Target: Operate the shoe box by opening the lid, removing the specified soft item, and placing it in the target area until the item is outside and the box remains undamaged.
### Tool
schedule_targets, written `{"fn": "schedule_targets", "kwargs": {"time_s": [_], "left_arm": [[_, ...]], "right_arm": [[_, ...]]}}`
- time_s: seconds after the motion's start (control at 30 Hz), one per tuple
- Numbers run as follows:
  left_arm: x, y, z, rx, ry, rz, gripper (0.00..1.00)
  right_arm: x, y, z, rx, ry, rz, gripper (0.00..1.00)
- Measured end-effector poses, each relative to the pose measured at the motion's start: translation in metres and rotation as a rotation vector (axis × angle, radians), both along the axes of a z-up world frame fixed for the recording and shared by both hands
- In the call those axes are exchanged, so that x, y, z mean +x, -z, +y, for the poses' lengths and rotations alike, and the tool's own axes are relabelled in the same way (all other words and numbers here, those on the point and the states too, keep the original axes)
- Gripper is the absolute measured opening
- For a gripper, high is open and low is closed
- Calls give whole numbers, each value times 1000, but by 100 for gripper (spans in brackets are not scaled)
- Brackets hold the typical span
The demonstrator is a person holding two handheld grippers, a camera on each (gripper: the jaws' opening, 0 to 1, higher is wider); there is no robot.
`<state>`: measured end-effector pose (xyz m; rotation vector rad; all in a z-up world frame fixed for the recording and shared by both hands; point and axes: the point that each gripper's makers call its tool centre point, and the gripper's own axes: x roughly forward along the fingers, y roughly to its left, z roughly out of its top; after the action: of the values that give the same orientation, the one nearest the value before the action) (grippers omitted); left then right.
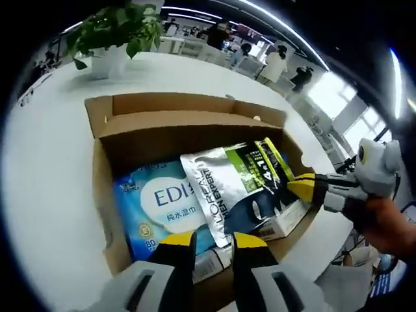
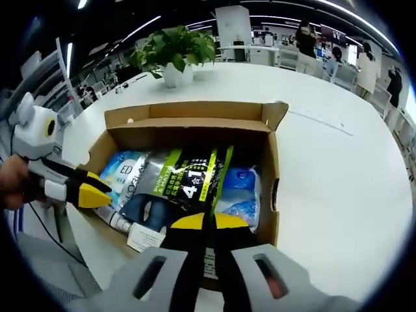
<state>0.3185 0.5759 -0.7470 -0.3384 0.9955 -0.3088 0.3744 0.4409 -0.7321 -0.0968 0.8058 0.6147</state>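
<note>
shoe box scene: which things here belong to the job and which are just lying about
Job: open cardboard box; silver L'Oreal pouch inside it; right gripper, shut on the pouch; left gripper.

Lying about: blue wet wipes pack in the box; potted plant; white table.

Open-plan office: white tables [image 2: 338, 149], potted plant [image 2: 174, 49], people at desks [image 1: 273, 65].

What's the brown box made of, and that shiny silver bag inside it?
The brown open box looks like plain matte cardboard: dull brown walls with folded flaps. The shiny silver and black pouch looks like glossy plastic or foil film, since it crinkles and reflects the lights; which of the two, I can't tell.
</note>
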Motion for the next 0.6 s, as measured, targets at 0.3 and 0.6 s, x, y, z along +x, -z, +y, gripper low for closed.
{"fn": "schedule_targets", "kwargs": {"time_s": [0.3,0.6], "left_arm": [[0,9,-17,-87,1,91,17],[9,-2,-16,-130,-36,16,0]], "right_arm": [[-2,-1,0,28,9,9,1],[0,-4,-2,98,56,27,0]]}}
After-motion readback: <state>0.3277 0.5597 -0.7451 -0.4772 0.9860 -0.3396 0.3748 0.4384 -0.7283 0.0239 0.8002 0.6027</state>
